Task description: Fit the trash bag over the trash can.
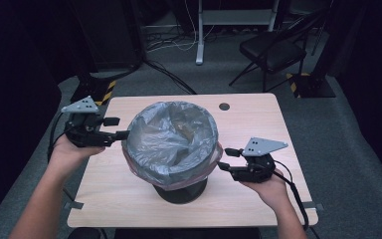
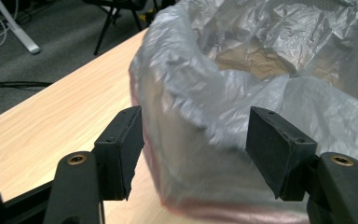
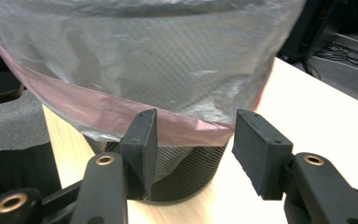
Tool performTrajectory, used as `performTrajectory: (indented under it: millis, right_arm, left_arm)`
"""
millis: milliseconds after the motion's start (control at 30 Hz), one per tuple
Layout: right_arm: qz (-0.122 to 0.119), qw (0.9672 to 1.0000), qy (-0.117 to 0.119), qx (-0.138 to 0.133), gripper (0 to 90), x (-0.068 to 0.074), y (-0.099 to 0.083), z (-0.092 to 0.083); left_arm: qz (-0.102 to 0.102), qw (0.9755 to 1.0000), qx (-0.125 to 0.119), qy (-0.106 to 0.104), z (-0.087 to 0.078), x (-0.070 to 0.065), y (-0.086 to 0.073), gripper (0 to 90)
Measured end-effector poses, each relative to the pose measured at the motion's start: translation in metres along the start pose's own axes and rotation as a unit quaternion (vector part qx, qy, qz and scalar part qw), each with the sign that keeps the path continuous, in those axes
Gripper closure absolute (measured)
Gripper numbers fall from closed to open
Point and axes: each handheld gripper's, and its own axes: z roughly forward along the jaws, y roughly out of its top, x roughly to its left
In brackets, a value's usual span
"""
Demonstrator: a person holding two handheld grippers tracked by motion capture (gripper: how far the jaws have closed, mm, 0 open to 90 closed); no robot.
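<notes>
The grey bin liner (image 1: 171,137) sits in a black mesh wastebasket (image 1: 181,191) standing upright at the middle of the worktop (image 1: 258,124). The liner's top is folded outward over the rim, and its pink hem (image 3: 98,114) hangs partway down the outside wall. Something brownish lies low inside the liner; it cannot be identified.

The relation that governs the next move is lateral: the folded edge lies between the two tools, one at each side of the rim, both pointing inward at it.

The left tool (image 1: 113,128) is level with the rim on the basket's left side. Its jaws stand apart, with the folded plastic bulging into the gap between them, and the pads (image 2: 121,149) do not press on it in the left gripper view. It holds nothing.

The right tool (image 1: 227,158) is at the right side, lower, at the height of the hem. Its jaws stand partly apart with the hem just ahead of the pads (image 3: 144,144); nothing is gripped.

Both are about equally close to the rim. Each forearm enters from the near edge, wrist level, tool held roughly horizontal. Either tool would probably need only a short advance and a close to take the plastic.
</notes>
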Motion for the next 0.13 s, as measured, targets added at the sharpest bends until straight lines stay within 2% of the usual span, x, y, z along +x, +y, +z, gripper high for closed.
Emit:
performTrajectory:
  millis: [133]
  right_arm:
    - [0.003,0.9998,-0.019,0.0,44.1,-0.004,-0.001,-0.004]
  left_arm:
    - [-0.007,0.9999,-0.006,0.009,-0.009,0.008,-0.015,35.5]
